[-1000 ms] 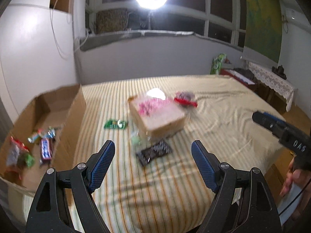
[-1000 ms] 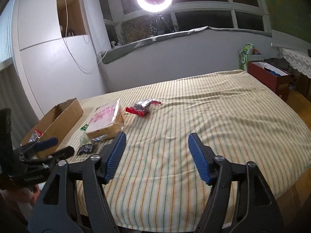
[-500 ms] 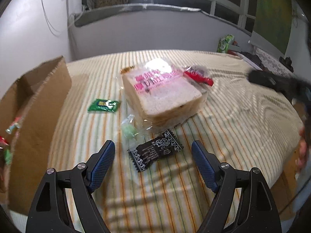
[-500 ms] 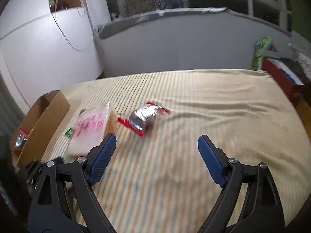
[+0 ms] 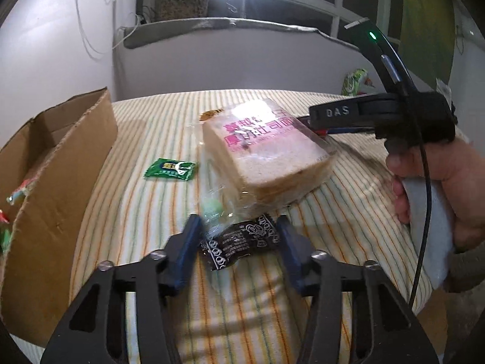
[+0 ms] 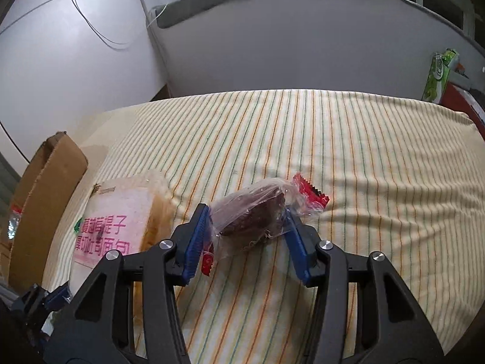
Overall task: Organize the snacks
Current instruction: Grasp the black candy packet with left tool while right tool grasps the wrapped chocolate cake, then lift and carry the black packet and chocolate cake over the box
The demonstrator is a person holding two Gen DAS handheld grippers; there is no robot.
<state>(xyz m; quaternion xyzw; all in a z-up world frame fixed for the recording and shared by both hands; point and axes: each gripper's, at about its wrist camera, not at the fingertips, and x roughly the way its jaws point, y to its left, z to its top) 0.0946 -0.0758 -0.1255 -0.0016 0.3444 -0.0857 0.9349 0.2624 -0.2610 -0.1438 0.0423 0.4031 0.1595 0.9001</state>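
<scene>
Claws both just closed in on snacks on the striped bed (image 6: 348,139). My left claw (image 5: 238,238) has its pads against the 2 ends of a black snack packet (image 5: 239,241), w/ the bread bag (image 5: 266,154) just beyond and a green sachet (image 5: 170,169) ahead-left. Cardboard box (image 5: 60,163) sits far left of it. My right claw (image 6: 247,221) pinches a clear-wrapped brown cake (image 6: 254,212), bread just left.

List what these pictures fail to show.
- Box contents: left wrist view, its wall and the frame edge hide most.
- Left gripper grip on black packet: left wrist view, motion blur.
- Brown snack wrapper text: right wrist view, crumpled, glare.
- Bread near end: right wrist view, behind gripper frame.
</scene>
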